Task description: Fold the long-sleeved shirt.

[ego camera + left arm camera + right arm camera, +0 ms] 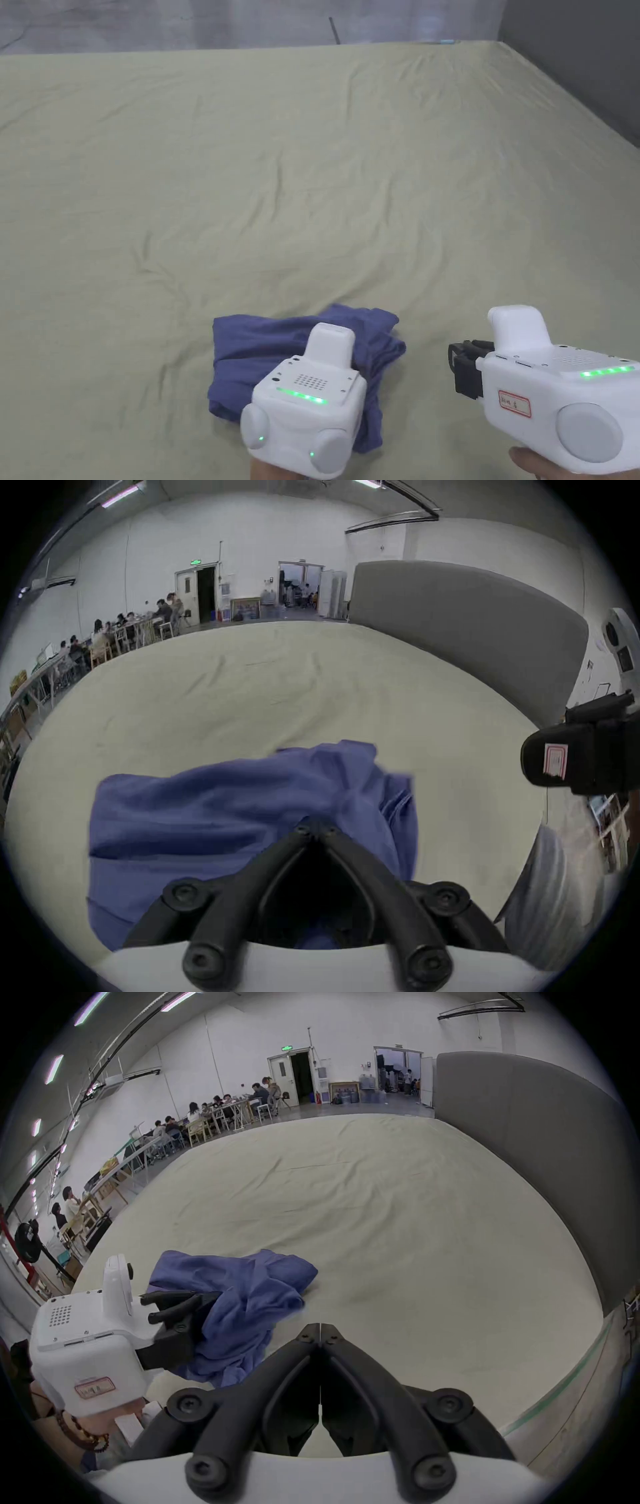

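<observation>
Left white-bodied gripper with black jaws (pixel 316 826): jaws pressed together, tips against blue fabric; whether cloth is pinched between them, cannot tell. Right white-bodied gripper with black jaws (pixel 320 1333): jaws closed on nothing, above bare sheet, just right of garment. Crumpled blue long-sleeved shirt (pixel 269 356): bunched heap at near edge of wrinkled pale-green bed sheet (pixel 312 175). Grey padded panel (pixel 536 1158) beyond, along sheet's right side.

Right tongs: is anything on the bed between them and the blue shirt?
Nothing visible. Bare sheet lies between the right tongs, jaws closed and empty, and the blue shirt. The left tongs are at the shirt's near side, off that path.
</observation>
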The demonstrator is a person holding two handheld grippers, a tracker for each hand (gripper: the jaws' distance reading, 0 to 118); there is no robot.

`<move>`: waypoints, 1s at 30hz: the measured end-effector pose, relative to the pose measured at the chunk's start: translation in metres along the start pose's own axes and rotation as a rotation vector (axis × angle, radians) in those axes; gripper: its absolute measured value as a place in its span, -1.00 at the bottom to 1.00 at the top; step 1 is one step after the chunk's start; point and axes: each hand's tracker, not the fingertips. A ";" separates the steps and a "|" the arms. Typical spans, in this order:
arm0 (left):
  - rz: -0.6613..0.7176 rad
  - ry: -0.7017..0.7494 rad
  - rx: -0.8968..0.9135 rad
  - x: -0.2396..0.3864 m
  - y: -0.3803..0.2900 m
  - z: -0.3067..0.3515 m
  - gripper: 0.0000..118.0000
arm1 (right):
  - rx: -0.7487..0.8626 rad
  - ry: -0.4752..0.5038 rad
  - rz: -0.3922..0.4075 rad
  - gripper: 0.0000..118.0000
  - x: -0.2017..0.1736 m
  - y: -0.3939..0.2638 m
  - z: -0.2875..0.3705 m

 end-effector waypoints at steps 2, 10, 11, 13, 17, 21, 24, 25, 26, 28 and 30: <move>0.017 -0.004 0.003 0.009 0.002 -0.004 -1.00 | -0.004 -0.005 -0.008 -0.96 0.002 -0.001 0.001; 0.037 -0.158 -0.087 0.032 0.000 -0.022 -1.00 | -0.010 -0.020 -0.017 -0.96 0.007 -0.003 0.003; 0.026 -0.163 -0.090 0.035 -0.001 -0.023 -1.00 | -0.009 -0.023 -0.018 -0.96 0.007 -0.002 0.004; 0.005 -0.199 -0.087 0.038 -0.002 -0.019 -1.00 | -0.004 -0.026 -0.022 -0.96 0.008 -0.001 0.006; 0.139 -0.258 -0.013 0.017 0.015 0.018 -1.00 | 0.015 -0.025 -0.026 -0.96 0.008 0.005 0.009; 0.261 -0.208 0.103 -0.041 0.030 0.065 -1.00 | 0.033 0.050 -0.049 -0.96 0.000 0.016 0.004; 0.382 -0.170 0.145 -0.096 0.029 0.096 -1.00 | 0.039 0.224 -0.103 -0.96 -0.014 0.026 -0.007; 0.413 -0.153 0.152 -0.113 0.026 0.104 -1.00 | 0.033 0.276 -0.118 -0.96 -0.021 0.029 -0.014; 0.442 -0.139 0.153 -0.130 0.022 0.111 -1.00 | 0.019 0.320 -0.125 -0.96 -0.028 0.032 -0.022; 0.491 -0.131 0.140 -0.157 0.014 0.117 -1.00 | -0.016 0.366 -0.132 -0.96 -0.042 0.033 -0.041; 0.551 -0.139 0.113 -0.178 0.001 0.118 -1.00 | -0.067 0.422 -0.152 -0.96 -0.055 0.030 -0.061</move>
